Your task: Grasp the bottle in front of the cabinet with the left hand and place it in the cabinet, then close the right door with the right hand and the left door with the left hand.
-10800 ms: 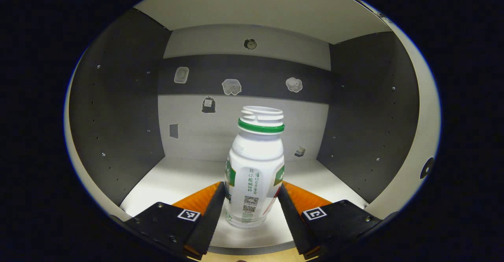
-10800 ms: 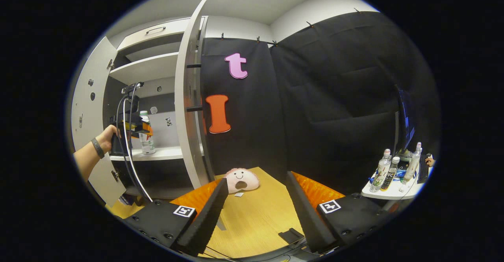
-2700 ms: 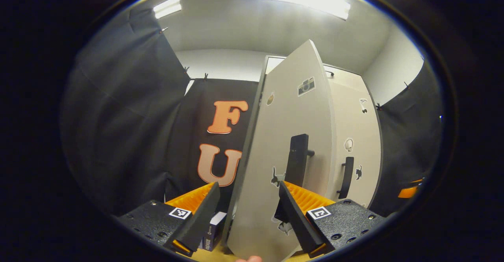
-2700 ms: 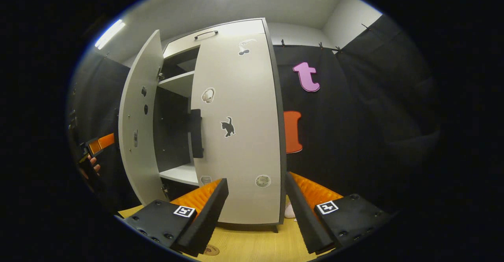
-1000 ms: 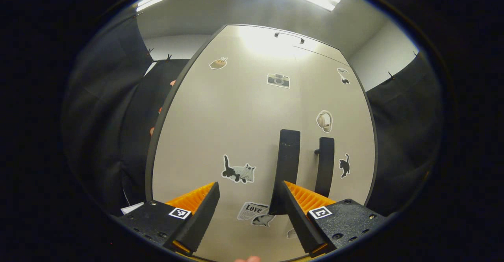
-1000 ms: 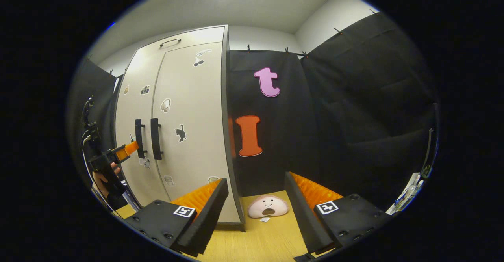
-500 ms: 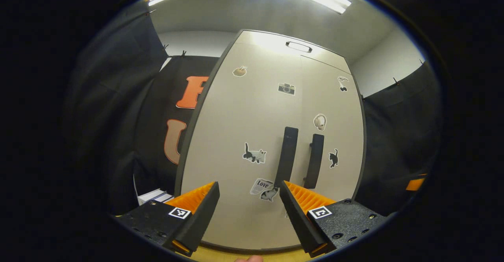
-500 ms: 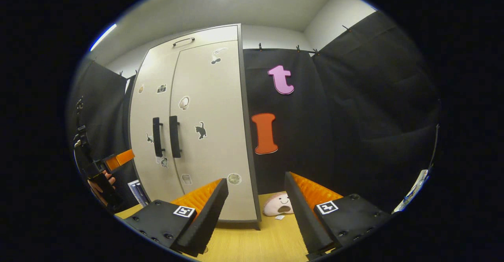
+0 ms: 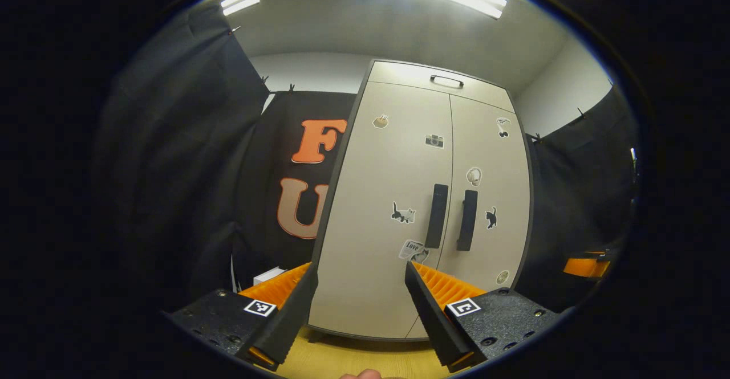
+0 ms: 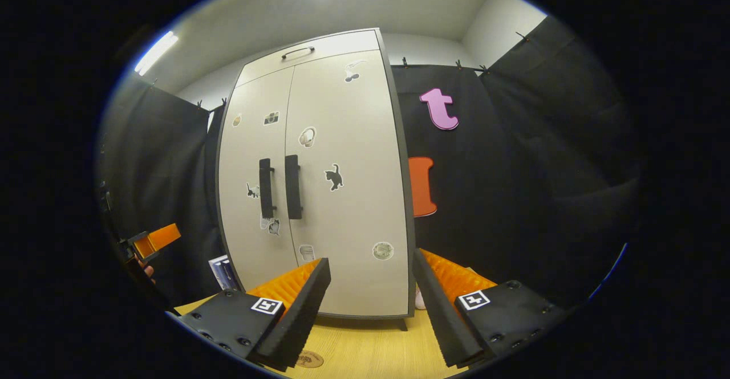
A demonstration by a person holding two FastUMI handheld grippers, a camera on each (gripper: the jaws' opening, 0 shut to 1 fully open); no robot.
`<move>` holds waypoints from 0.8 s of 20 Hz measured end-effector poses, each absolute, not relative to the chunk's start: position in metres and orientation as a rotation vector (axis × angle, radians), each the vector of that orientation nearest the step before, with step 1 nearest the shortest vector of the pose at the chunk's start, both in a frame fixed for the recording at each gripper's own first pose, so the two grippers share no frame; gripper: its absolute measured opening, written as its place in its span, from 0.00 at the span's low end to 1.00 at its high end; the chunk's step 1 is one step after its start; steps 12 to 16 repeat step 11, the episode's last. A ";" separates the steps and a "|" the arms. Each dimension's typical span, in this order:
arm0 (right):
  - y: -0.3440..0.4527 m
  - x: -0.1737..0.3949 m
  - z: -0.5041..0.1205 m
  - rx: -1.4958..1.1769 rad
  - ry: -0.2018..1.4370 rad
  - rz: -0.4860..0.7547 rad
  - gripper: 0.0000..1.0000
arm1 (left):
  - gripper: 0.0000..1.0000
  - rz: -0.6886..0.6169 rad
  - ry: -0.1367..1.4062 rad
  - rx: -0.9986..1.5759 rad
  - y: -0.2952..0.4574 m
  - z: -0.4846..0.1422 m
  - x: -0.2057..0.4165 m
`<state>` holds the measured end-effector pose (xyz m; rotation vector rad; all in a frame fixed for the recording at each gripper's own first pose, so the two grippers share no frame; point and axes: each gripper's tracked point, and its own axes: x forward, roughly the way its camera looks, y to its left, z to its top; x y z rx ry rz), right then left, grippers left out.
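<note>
Left gripper view: the left gripper (image 9: 358, 305) has its fingers spread apart with nothing between them, held back from the cabinet (image 9: 422, 208), which stands ahead and slightly right of the fingers. Both doors sit flush; the left door (image 9: 388, 196) and right door (image 9: 490, 196) meet at two dark handles (image 9: 450, 216) just above the right finger (image 9: 433, 316). No bottle can be seen outside the cabinet.

Right gripper view: the right gripper (image 10: 370, 310) also has its fingers parted and empty, the closed cabinet (image 10: 319, 185) ahead, up and left of them, on the wooden floor (image 10: 370, 350). The left gripper (image 10: 149, 241) shows far left, apart from the doors.
</note>
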<state>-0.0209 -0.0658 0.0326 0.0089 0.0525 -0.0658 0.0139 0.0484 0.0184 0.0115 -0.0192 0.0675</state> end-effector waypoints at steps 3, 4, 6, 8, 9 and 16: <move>-0.061 -0.023 0.029 0.011 0.049 -0.053 0.95 | 0.93 0.084 -0.030 0.024 0.049 0.022 -0.004; -0.060 -0.023 0.029 0.013 0.047 -0.050 0.96 | 0.93 0.086 -0.040 0.021 0.048 0.021 -0.008; -0.057 -0.025 0.029 0.021 0.039 -0.041 0.95 | 0.93 0.077 -0.057 0.024 0.043 0.024 -0.013; -0.057 -0.028 0.031 0.027 0.030 -0.037 0.95 | 0.93 0.074 -0.072 0.048 0.042 0.030 -0.014; -0.058 -0.029 0.031 0.027 0.029 -0.036 0.95 | 0.93 0.071 -0.078 0.059 0.040 0.033 -0.013; -0.060 -0.029 0.031 0.018 0.028 -0.041 0.96 | 0.93 0.062 -0.094 0.065 0.034 0.037 -0.012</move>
